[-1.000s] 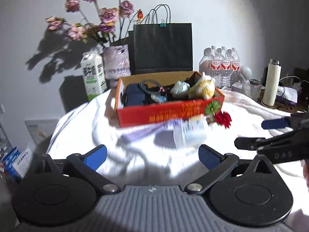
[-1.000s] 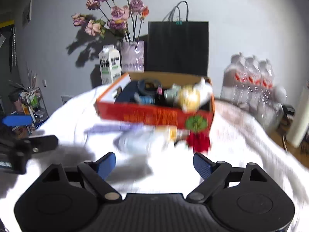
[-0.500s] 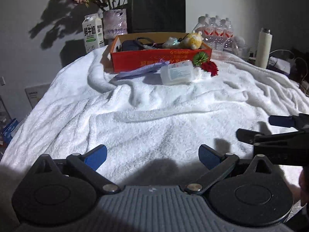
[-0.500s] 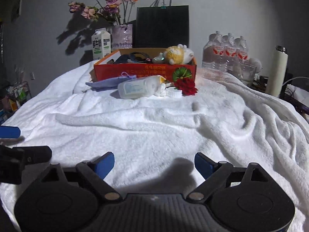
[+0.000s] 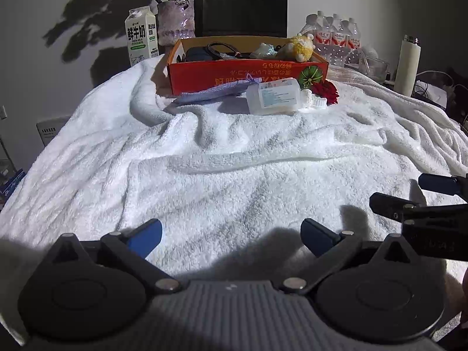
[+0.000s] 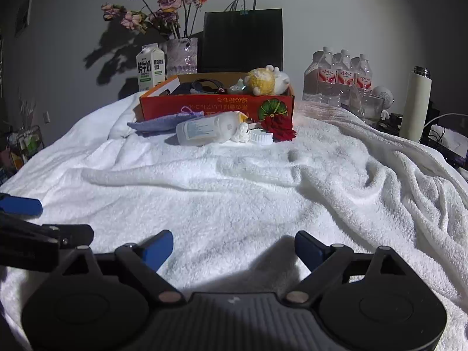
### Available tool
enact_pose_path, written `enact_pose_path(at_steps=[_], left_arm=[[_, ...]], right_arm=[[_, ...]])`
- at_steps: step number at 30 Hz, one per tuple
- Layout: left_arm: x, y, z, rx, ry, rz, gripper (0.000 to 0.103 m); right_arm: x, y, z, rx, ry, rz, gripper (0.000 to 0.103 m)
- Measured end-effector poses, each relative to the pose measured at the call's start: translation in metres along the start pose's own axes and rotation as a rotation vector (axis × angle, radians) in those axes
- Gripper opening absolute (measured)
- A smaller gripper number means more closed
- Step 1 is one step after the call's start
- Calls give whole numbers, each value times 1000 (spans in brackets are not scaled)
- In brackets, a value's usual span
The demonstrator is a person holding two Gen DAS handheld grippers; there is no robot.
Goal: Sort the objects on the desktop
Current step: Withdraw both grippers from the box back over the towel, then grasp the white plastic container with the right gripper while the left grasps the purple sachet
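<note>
Both grippers hang low over the near end of the white towel (image 5: pixel 234 175), side by side. The left gripper (image 5: pixel 231 235) has its blue-tipped fingers spread wide with nothing between them, and the right gripper (image 6: pixel 234 247) is just as wide and just as bare.

The things to sort sit well away at the far end. There's the plastic bottle (image 6: pixel 209 128) lying on its side, its white cap (image 6: pixel 261 137) loose just beside it, a red flower (image 6: pixel 279 125) by the cap and a purple pouch (image 6: pixel 165 121) to the left. All of them are huddled against the front wall of the orange box (image 6: pixel 216 108), which holds a yellow plush toy (image 6: pixel 264 82) and dark cables.

Against a second ago, big change: both grippers were right up at that box then, and now they've pulled far back, leaving the bottle and its neighbours small in the distance.
</note>
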State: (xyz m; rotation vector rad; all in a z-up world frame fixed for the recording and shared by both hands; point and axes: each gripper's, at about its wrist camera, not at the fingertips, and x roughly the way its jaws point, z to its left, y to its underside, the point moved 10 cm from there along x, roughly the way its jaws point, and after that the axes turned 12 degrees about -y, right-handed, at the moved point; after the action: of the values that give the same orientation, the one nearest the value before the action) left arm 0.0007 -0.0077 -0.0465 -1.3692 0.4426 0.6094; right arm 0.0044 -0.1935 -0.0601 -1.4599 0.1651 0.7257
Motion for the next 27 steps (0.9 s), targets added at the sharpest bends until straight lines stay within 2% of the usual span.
enact_pose_path(at_steps=[4,7,13,16,18,20,23,24,26,27], left_arm=[[9,-5,3,-25,1,1,103],[12,-16,4,-33,3,-42,103],[37,-64,14,-19,-18,-121,103],[59,-96,12,32,-3,-186,101],[77,-115,7,113,-3,-231,100],[100,-132,4,197,-22,-257,93],[138,-147,-6,283,33,-236,86],[150,-149,-9,306,47,-220,80],[171,-152,-13,339,48,-189,59],[180,-154,-12,336,44,-167,38]], right_arm=[[3,-9,-2,12,-13,-10,90],[10,-16,-2,-3,-13,-5,90],[34,-39,-10,-25,-24,5,90],[53,-62,-11,-44,-34,0,90],[68,-79,-8,-58,-55,-11,90],[86,-94,-1,-79,-84,-14,90],[122,-109,10,-115,-89,2,90],[133,-112,11,-113,-82,15,90],[155,-116,16,-114,-74,41,88],[165,-117,15,-120,-52,53,89]])
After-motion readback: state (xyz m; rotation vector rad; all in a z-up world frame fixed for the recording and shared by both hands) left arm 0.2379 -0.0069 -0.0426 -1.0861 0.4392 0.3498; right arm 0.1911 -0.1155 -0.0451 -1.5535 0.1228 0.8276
